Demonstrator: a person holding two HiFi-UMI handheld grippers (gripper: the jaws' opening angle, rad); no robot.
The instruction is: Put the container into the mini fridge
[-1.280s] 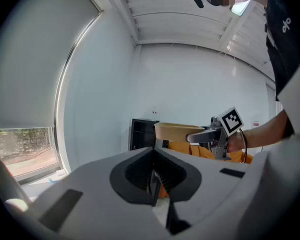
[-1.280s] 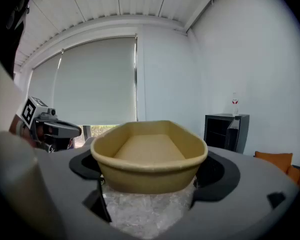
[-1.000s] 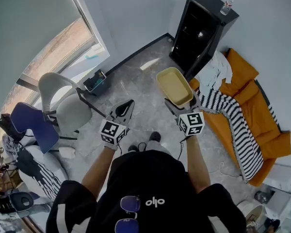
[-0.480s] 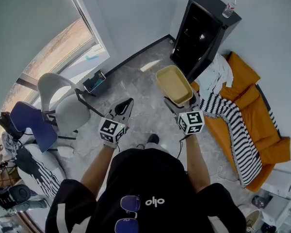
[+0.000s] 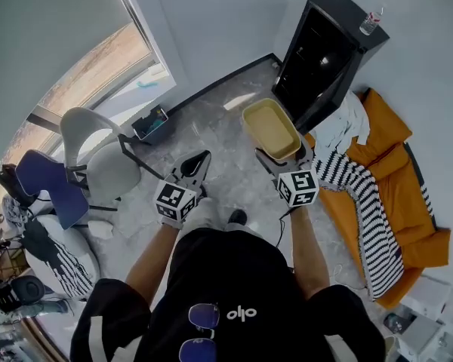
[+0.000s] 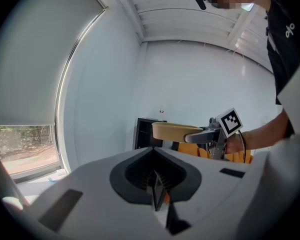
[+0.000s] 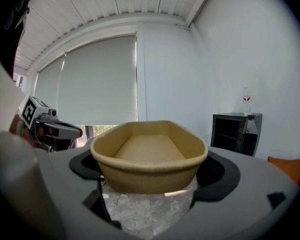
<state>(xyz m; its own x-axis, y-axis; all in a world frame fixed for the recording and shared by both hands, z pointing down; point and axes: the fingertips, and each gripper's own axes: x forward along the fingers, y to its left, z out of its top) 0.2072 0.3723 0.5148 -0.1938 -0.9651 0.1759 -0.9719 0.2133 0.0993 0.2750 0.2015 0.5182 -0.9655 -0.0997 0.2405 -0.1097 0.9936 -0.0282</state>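
- Head view: the person stands on a grey marbled floor (image 5: 226, 138), one gripper in each hand.
- The right gripper (image 5: 281, 161) is clamped on the near end of a tan, oval, open-topped container (image 5: 271, 130). The container is held level in the air and looks empty.
- The tall black mini fridge (image 5: 321, 59) stands in the corner ahead and to the right, apart from the container. A clear plastic bottle (image 5: 370, 21) stands on top of it.
- The left gripper (image 5: 196, 164) is held out beside the right one, not touching the container.
- An orange sofa (image 5: 411, 194) with a black-and-white striped blanket (image 5: 362, 210) is at the right. A white chair (image 5: 98, 164) and a blue chair (image 5: 49, 194) are at the left, by the window.
- Left gripper view: the jaws of the left gripper (image 6: 157, 194) are pressed together with nothing between them.
- Beyond them, the container (image 6: 177, 131) is seen side-on in the right gripper (image 6: 205, 134), with the black fridge (image 6: 142, 131) behind it.
- Right gripper view: the container (image 7: 150, 156) fills the gap of the right gripper (image 7: 152, 171), with a jaw bearing on each long side. Its rim is level and its inside is bare.
- The fridge (image 7: 235, 131) with the bottle (image 7: 246, 101) on it is at the right, well beyond the container. The left gripper (image 7: 50, 129) is at the left edge.
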